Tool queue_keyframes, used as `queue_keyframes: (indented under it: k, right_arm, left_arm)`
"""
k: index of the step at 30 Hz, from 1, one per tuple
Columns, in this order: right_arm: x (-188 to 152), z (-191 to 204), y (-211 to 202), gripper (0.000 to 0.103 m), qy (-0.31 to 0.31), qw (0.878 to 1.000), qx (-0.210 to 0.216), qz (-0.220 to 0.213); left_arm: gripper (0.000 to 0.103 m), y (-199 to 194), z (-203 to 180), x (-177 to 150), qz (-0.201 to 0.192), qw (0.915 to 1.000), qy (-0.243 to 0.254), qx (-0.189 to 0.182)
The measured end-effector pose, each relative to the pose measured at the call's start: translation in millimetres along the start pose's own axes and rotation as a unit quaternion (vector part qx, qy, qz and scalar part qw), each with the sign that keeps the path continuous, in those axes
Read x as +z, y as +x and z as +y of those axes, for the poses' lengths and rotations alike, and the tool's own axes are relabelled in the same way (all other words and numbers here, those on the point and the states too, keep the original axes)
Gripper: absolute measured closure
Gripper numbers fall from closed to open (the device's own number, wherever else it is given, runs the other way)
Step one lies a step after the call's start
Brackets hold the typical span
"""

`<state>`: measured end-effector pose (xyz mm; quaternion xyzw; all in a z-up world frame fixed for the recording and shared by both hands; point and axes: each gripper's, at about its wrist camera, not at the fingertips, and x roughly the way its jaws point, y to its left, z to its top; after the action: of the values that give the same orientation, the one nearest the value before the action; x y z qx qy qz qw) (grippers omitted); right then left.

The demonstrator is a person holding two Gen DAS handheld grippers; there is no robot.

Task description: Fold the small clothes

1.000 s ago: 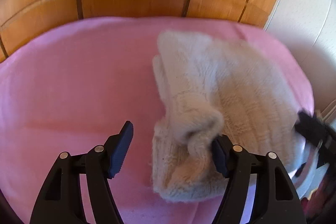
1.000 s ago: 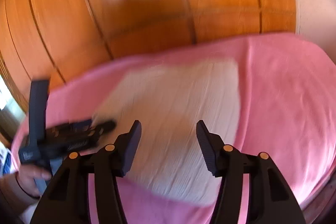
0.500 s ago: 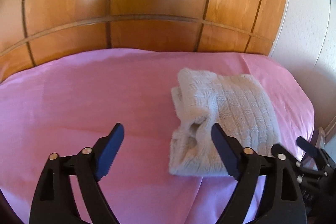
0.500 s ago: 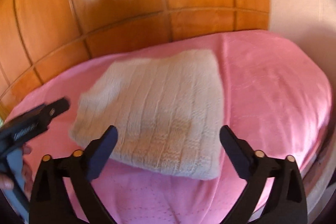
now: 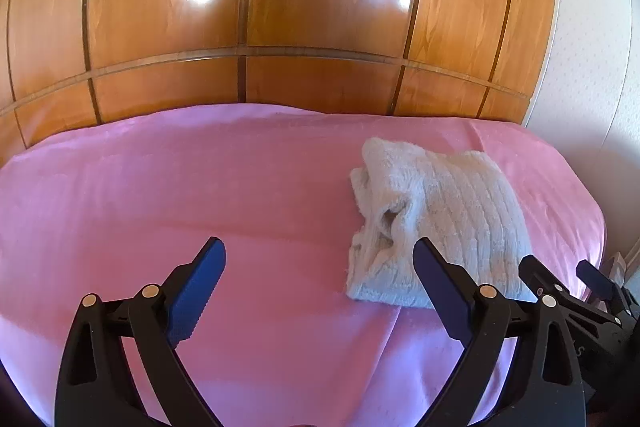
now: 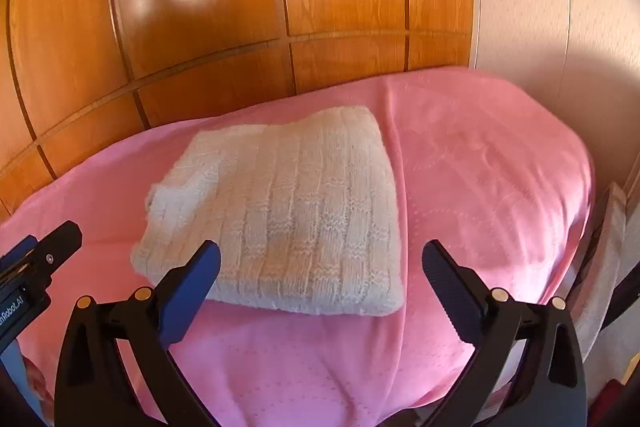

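Observation:
A cream knitted sweater (image 5: 440,223) lies folded into a thick rectangle on the pink blanket (image 5: 200,187), toward its right side. It also shows in the right wrist view (image 6: 296,211), flat with ribbed rows up. My left gripper (image 5: 320,259) is open and empty, held back from the sweater's left edge. My right gripper (image 6: 320,263) is open and empty, just short of the sweater's near edge. The right gripper shows at the lower right of the left view (image 5: 568,287). The left gripper shows at the left edge of the right view (image 6: 36,259).
A glossy wooden panelled wardrobe (image 5: 280,7) stands right behind the bed. A pale wall (image 6: 540,27) rises on the right. The blanket (image 6: 500,167) drops off at the bed's right edge, with cluttered fabric (image 6: 600,267) beside it.
Both grippers have let go of the sweater, opened wide and pulled back toward me. The sweater now lies folded and still on the blanket.

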<state>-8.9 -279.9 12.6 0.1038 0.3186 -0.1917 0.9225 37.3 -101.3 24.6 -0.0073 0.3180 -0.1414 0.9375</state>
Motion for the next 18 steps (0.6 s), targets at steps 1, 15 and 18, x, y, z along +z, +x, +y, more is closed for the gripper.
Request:
queue_keyframes:
  k: [1,15,18]
  right_arm:
    - [-1.2,0.9,-0.6,0.002,-0.003,1.000,-0.003,-0.002]
    - [-5.6,0.6,-2.7,0.002,-0.007,1.000,-0.002,-0.002]
    - [-5.2,0.6,-2.6,0.002,-0.009,1.000,-0.004,-0.004]
  left_arm:
    - [0.009,-1.4,0.7,-0.8,0.000,1.0000,0.000,0.000]
    - [0.005,-6.9,-7.6,-3.0,-0.007,0.9998,0.017,0.009]
    - [0.005,-7.3,-8.7,-2.9,-0.008,0.9997,0.021,0.010]
